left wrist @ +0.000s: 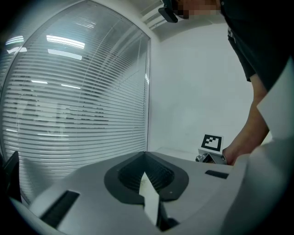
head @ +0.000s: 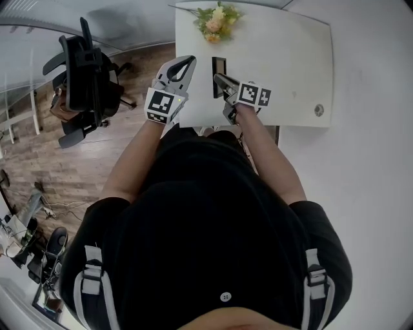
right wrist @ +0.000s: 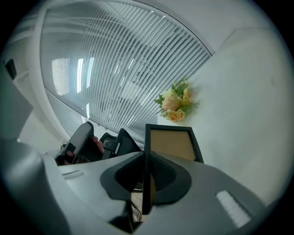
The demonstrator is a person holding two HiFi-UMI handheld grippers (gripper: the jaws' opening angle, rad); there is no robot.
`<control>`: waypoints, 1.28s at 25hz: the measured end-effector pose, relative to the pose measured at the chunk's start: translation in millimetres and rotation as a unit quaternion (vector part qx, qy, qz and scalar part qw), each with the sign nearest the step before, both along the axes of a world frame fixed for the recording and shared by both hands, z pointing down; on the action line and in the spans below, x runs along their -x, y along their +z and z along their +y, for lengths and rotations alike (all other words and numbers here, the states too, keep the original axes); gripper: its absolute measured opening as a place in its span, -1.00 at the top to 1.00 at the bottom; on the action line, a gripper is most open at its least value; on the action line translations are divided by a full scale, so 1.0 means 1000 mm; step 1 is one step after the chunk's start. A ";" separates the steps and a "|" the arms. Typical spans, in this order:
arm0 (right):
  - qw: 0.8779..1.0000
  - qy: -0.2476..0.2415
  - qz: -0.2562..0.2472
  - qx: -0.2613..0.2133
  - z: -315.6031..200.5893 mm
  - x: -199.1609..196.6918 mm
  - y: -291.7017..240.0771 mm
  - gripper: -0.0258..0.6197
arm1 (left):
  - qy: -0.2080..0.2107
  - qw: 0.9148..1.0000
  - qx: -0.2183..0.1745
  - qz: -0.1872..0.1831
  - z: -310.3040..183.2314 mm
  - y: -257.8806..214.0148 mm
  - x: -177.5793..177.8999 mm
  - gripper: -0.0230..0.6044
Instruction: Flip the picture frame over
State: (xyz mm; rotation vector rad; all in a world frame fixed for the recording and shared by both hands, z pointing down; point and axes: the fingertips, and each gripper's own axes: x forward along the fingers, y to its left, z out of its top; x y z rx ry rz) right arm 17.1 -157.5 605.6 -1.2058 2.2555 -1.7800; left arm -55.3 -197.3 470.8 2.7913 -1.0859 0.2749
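The picture frame is held by the right gripper, whose jaws are closed on one thin black side of it. That side runs straight down the slit between them; its lower end is lost behind the jaw bodies, so I cannot tell whether the frame's bottom touches the table. The frame is over the near left part of the white table, tipped up so that in the head view it reads as a narrow dark strip (almost edge-on). Its long axis runs away from the person toward the flowers; its tan panel faces right, toward the plain white wall; whether that panel is the front or the backing is unclear.

The left gripper holds nothing; its jaws meet at the tips, and a pale sliver shows in the slit behind them, too little to identify. It is at the table's left edge, just beside the frame and apart from it. In its own view the right gripper's marker cube and the hand behind it show at the right, partly cut off by the gripper body.

Farther out, slatted blinds fill the left side; an office chair stands on the wood floor left of the table; a small round object sits near the table's right edge, too small to identify.
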 end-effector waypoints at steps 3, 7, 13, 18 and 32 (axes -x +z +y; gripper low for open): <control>0.999 0.009 -0.032 0.009 -0.001 -0.003 0.001 0.76 | -0.005 1.000 0.002 0.001 0.001 0.002 -0.002 0.92; 0.998 0.014 -0.063 0.019 -0.001 -0.007 0.004 0.76 | -0.010 1.000 0.005 0.002 0.002 0.006 -0.007 0.92; 0.995 0.019 -0.095 0.032 0.001 -0.012 0.010 0.76 | -0.016 1.000 0.011 0.001 0.003 0.013 -0.013 0.92; 0.992 0.022 -0.120 0.036 0.000 -0.018 0.014 0.76 | -0.020 1.000 0.016 0.001 0.003 0.019 -0.021 0.92; 0.976 -0.015 -0.207 0.058 0.004 -0.012 0.019 0.76 | -0.037 0.999 0.030 -0.004 0.010 0.035 -0.032 0.92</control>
